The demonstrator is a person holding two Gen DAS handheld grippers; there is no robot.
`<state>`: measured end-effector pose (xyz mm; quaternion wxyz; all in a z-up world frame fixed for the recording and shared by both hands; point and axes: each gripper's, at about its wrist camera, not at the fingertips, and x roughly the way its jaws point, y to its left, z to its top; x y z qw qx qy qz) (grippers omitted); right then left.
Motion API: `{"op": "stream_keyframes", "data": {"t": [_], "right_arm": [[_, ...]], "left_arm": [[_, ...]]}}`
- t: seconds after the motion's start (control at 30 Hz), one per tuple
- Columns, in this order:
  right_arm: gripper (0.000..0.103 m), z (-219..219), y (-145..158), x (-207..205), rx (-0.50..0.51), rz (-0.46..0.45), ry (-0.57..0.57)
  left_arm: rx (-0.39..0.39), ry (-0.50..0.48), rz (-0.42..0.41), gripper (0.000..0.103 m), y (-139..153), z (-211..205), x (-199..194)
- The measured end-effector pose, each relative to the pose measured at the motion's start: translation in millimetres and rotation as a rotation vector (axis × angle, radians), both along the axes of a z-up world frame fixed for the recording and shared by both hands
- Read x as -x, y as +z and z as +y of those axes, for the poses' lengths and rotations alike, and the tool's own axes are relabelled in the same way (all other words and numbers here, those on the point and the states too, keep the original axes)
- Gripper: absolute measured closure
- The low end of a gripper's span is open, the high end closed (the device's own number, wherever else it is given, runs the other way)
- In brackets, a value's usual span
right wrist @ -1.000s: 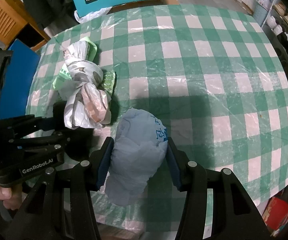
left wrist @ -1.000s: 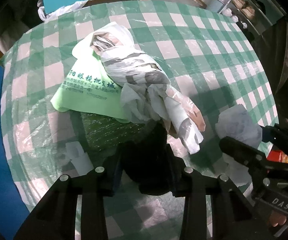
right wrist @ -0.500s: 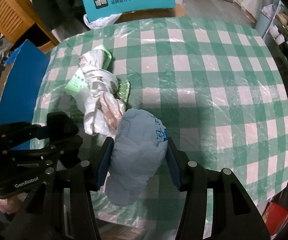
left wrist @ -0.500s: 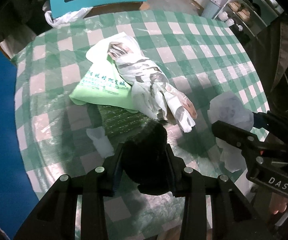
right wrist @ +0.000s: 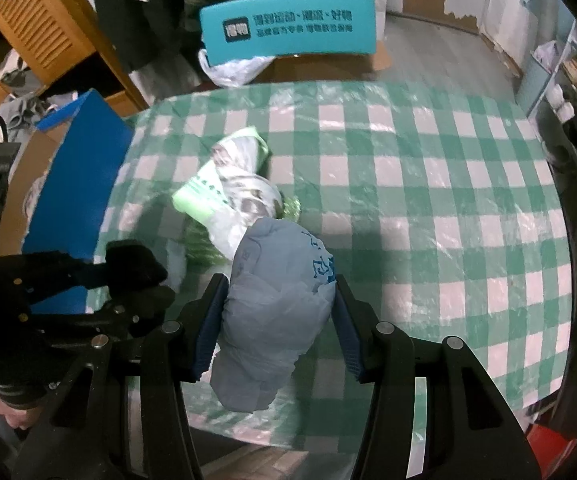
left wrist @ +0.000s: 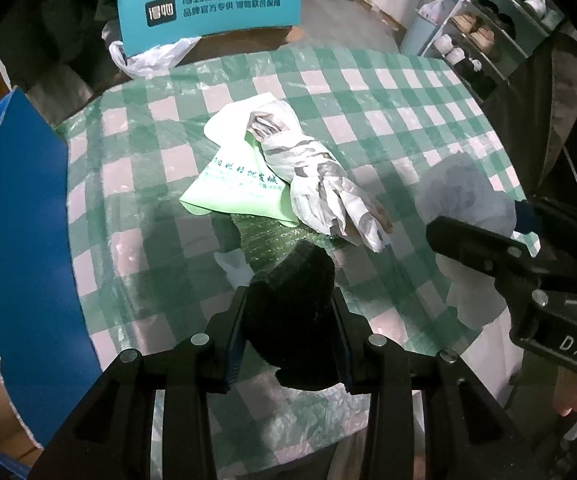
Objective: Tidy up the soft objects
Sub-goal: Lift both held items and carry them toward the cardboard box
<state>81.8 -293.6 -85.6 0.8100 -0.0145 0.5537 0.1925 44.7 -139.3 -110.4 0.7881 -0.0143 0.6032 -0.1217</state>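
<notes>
Left gripper (left wrist: 288, 320), lower centre: clamped on black bundle (left wrist: 290, 304).
Right gripper (right wrist: 276, 320), lower centre: clamped on grey-blue bag (right wrist: 276, 300).
Mid-frame, on checked table (right wrist: 428, 200): white knotted bag (left wrist: 316, 184) atop green bag (left wrist: 232, 188).
Advice: keep both grips firm and carry the loads clear of that pile.

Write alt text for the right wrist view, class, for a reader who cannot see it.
The right gripper clamps a crumpled grey-blue plastic bag above a green-and-white checked table. Beyond it lies a white printed bag bundle on a light green bag; at left, the left gripper holds a black soft object.
</notes>
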Motion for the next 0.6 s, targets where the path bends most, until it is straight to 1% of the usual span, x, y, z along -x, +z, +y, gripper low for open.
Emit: {"op": "stream_keyframes", "data": {"t": [0.27, 0.6], "right_arm": [[0.052, 21, 20, 8, -0.02, -0.039, 0.037], [0.052, 47, 40, 14, -0.034, -0.074, 0.083]], "left_arm": [[-0.004, -0.008, -0.058, 0.065, 25, 14, 14], [-0.003, 0.006, -0.118, 0.065, 50, 36, 28]]}}
